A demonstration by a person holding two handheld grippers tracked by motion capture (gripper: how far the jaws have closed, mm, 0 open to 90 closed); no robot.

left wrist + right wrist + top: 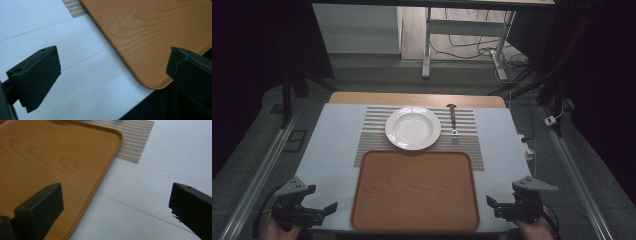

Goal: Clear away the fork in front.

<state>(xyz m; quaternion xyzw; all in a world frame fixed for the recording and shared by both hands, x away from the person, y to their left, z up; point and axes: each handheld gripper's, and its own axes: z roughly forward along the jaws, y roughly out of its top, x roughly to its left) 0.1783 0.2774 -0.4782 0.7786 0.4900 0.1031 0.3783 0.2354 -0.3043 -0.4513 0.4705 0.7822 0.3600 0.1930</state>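
A wooden tray (414,190) lies at the near middle of the table, with nothing on it. Behind it a white deep plate (412,127) sits on a striped placemat (372,150), and a fork (453,120) with a brown handle lies to the plate's right. My left gripper (323,197) stands open by the tray's near left corner; in the left gripper view the gripper (112,72) has that corner of the tray (155,32) between its wide jaws. My right gripper (493,206) is open by the near right corner, its jaws (116,202) wide over the tray (50,157) edge.
A white cover (332,150) spreads over the table, with bare strips left and right of the tray. The placemat corner (135,137) shows beyond the tray. Desk legs and cables (492,50) stand on the floor behind the table. Metal rails (262,170) run along both sides.
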